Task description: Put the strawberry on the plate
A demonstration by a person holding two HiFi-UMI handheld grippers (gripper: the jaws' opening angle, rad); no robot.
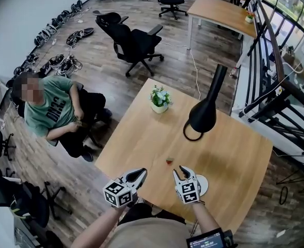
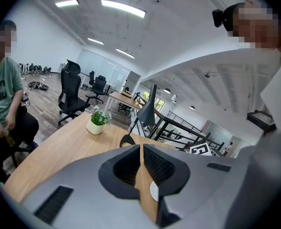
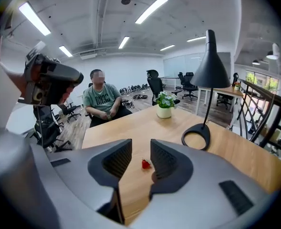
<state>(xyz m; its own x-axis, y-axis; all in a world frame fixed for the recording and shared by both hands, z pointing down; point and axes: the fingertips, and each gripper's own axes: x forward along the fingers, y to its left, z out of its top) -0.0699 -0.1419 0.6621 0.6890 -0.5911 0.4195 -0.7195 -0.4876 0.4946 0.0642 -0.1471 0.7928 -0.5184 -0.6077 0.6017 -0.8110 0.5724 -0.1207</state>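
Note:
A small red strawberry (image 1: 169, 160) lies on the wooden table (image 1: 141, 138), a short way ahead of both grippers. In the right gripper view the strawberry (image 3: 145, 164) rests on the wood just beyond the gap between the jaws. My right gripper (image 1: 179, 170) (image 3: 140, 144) is open and holds nothing. A white plate (image 1: 203, 184) sits near the table's front edge, partly hidden behind the right gripper. My left gripper (image 1: 140, 173) (image 2: 141, 147) hovers at the front edge, shut and empty. A sliver of the plate (image 2: 153, 191) shows below its jaws.
A black desk lamp (image 1: 204, 112) stands right of centre, its ring base (image 3: 196, 138) beyond the strawberry. A potted plant (image 1: 159, 99) sits at the far edge. A seated person (image 1: 48, 110) is left of the table. A railing (image 1: 275, 102) runs along the right.

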